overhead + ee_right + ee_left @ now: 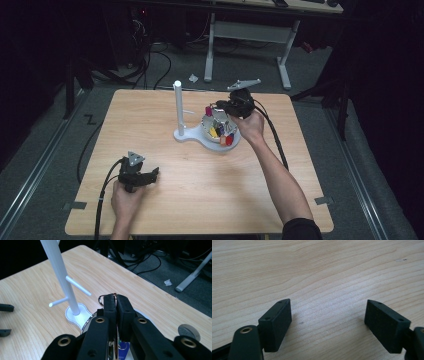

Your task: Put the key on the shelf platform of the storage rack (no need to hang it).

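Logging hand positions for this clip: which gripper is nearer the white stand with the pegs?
The right gripper. It is at the bowl on the white stand, shut on a metal ring. The left gripper sits open near the table's front edge, well away.

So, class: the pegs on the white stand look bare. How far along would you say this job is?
Nothing looks done: both pegs of the stand are bare. In hand: the right gripper is shut on a metal ring above the white bowl of coloured tags. The left gripper is open over the table, holding nothing. Left, probably: hanging that ring on a peg, then the other tags.
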`<state>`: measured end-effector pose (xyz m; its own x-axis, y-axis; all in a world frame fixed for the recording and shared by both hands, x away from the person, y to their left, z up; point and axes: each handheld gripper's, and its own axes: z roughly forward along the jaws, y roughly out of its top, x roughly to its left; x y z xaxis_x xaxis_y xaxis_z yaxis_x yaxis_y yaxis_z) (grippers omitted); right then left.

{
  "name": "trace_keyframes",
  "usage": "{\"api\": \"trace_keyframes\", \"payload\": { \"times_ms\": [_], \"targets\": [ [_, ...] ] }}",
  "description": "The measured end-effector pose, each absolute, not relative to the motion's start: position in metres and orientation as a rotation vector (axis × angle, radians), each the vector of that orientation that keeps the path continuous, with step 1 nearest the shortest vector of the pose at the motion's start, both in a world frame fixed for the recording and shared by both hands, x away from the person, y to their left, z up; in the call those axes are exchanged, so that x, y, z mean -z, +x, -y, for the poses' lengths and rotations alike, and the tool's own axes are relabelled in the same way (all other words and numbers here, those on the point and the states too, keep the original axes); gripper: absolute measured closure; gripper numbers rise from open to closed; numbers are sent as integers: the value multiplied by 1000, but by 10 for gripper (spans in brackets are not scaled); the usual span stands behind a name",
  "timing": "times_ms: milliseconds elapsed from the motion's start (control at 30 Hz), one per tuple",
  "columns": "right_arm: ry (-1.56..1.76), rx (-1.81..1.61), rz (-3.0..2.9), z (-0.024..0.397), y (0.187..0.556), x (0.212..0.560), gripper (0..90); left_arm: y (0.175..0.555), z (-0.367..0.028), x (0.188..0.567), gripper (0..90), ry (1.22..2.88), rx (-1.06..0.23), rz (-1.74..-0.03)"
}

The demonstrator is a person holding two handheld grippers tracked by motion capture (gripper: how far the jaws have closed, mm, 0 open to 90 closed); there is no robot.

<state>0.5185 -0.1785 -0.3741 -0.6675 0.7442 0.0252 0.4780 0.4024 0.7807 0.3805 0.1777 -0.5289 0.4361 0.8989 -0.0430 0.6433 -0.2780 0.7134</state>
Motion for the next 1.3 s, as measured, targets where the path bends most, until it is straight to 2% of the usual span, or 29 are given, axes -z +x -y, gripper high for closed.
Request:
{"api": "trace_keyframes", "payload": {
  "times_ms": [233,967,1300],
  "targets": [
    [1086,-1134,-2325,180,522,377,877,381,-178,529,222,2025,-492,-1292],
    [1020,-1166,-2256,179,524,336,877,381,-178,529,223,2026,-491,-1292],
    [1033,-1152,-2278,181,522,355,876,381,-178,529,222,2029,-493,-1290]
  ]
}}
